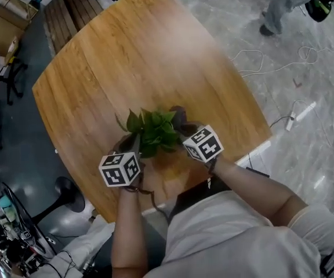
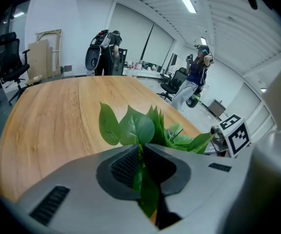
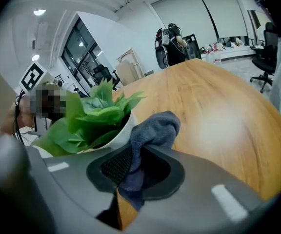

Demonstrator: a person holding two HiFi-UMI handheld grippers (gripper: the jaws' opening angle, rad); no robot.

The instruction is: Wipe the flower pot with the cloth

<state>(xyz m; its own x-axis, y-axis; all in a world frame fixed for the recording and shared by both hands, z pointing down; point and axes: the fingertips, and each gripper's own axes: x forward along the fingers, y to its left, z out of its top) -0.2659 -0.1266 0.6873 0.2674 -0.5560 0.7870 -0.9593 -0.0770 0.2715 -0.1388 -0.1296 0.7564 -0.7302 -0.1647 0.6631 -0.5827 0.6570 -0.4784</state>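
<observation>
The flower pot (image 3: 124, 129) is seen standing close to the near edge of the desk (image 1: 126, 57), roughly midway along that edge, with the wide wooden top lying bare beyond it. From the head view the pot itself is almost wholly covered by its green plant (image 1: 152, 130), and it is flanked by both tools: the left gripper (image 1: 134, 146) is brought in at the plant's left side, the right gripper (image 1: 184, 130) at its right. In the left gripper view the left gripper's (image 2: 141, 152) jaws are drawn together on a single leaf (image 2: 146, 191), which is pinched between the ribbed pads and hangs down through them, while the rest of the foliage is spread just ahead of the jaw tips. In the right gripper view the right gripper's (image 3: 133, 157) jaws are clamped on the grey cloth (image 3: 153, 129); one end is trapped between the pads, and the bunched free end is pushed up above the jaws, right against the pot's white wall. The pot is thus placed just ahead and to the left of the right gripper's tips, leaves leaning over its rim. Each gripper's marker cube is caught by the opposite camera: the right one's cube (image 2: 235, 133) beyond the leaves, the left one's cube (image 3: 32, 76) behind the plant.
</observation>
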